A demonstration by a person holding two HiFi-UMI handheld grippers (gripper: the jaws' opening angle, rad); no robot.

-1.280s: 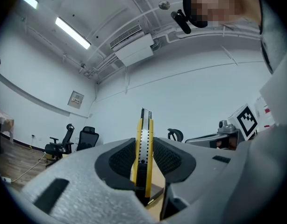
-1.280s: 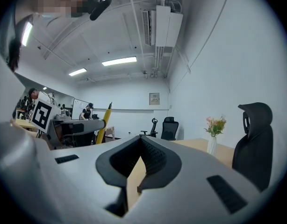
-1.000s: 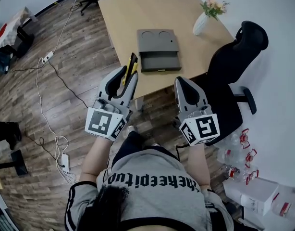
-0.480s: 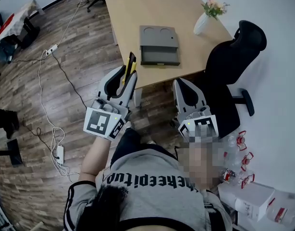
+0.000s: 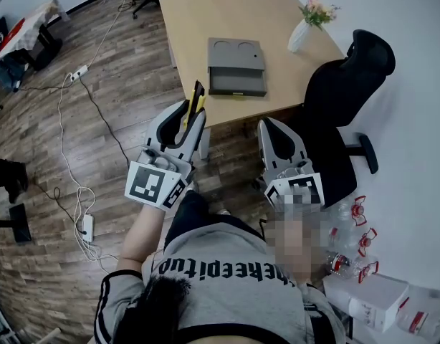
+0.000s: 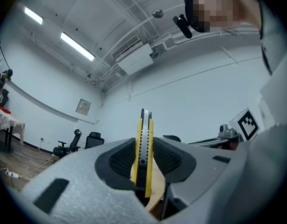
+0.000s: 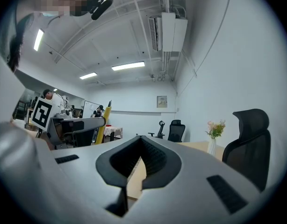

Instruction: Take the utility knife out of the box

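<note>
Jaws of your left gripper (image 5: pixel 193 112) are clamping the yellow utility knife (image 5: pixel 197 97) beside the near edge of the table (image 5: pixel 198 20), well apart from the grey box (image 5: pixel 237 67) lying on it; your right gripper (image 5: pixel 270 125) is hovering alongside, jaws pressing together on nothing

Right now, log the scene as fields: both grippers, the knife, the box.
left gripper: jaws shut on the utility knife
right gripper: jaws together, nothing between them
knife colour: yellow and black
box: grey, on the wooden table, drawer pulled out
task state: knife already out of the box
</note>
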